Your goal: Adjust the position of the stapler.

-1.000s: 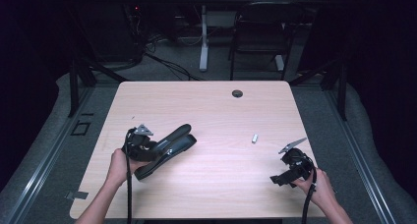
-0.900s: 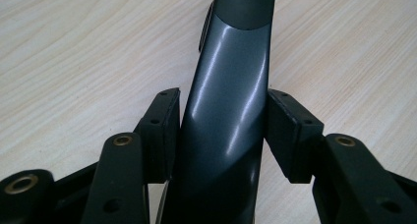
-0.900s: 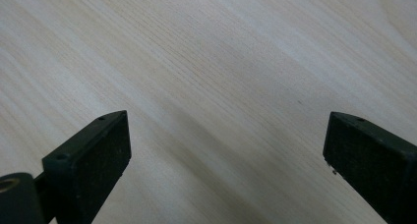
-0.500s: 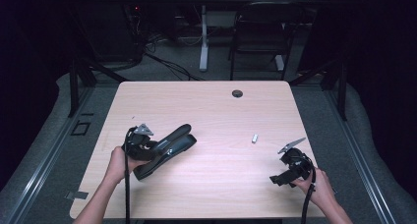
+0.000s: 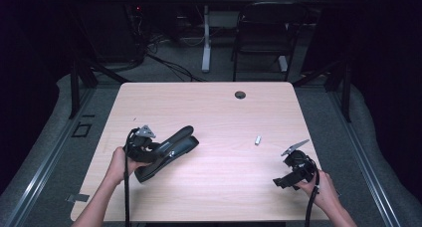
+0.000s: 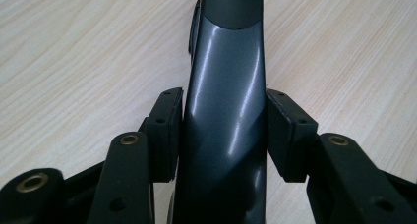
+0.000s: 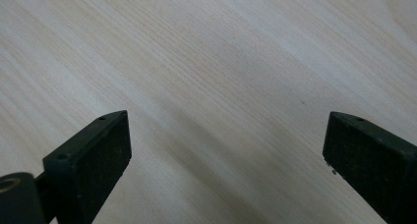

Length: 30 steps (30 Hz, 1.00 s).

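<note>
Stapler, dark and glossy, lies at the left of the pale wooden surface, a little nearer to you than the middle, with its long body angled from near-left to far-right. Your left hand comes in from the near edge and holds the left claw right at the stapler's near-left part, the grey three-cornered plate standing up on top of it. In the left gripper view the stapler's shiny grey body runs straight up the middle between the two black jaws, and both pads sit against its sides: the jaws stand partly closed, clamped on the stapler, which rests on the wood grain. A black cable trails back from this claw along your forearm. Further right, past the middle of the surface, a small light-coloured object lies by itself, well apart from the stapler and from both claws; it is too small to tell what it is. At the far edge, a round dark grommet is set into the wood. At the near right, your right hand holds the right claw low over the surface, pointing left. In the right gripper view its jaws stand wide apart with bare wood between the pads; it has hold of nothing.
</note>
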Each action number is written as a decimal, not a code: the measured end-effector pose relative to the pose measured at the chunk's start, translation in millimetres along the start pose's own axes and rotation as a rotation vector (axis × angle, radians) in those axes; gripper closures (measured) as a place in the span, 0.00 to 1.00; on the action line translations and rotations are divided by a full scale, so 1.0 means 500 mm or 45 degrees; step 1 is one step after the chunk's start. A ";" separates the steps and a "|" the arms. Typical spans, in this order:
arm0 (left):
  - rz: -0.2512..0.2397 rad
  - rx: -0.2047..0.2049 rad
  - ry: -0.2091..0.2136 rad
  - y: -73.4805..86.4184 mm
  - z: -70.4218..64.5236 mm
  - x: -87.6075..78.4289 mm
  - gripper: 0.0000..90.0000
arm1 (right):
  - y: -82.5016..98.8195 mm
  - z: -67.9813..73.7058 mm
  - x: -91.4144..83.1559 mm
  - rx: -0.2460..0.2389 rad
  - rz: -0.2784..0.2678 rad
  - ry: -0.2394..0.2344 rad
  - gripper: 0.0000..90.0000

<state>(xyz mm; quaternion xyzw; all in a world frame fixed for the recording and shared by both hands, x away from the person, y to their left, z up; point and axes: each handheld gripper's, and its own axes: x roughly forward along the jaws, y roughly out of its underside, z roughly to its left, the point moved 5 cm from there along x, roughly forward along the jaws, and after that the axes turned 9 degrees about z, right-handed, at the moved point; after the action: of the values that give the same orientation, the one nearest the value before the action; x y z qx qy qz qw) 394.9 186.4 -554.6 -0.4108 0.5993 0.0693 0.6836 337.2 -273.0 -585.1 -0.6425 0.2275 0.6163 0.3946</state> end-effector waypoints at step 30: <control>0.004 0.169 0.065 -0.016 -0.045 0.011 0.59 | 0.001 0.000 0.004 0.008 0.016 -0.001 0.04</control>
<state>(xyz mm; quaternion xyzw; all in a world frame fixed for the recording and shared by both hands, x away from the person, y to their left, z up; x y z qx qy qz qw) 383.9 164.5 -554.3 -0.3653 0.6205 0.0198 0.6936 337.0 -273.0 -587.3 -0.6395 0.2332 0.6183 0.3929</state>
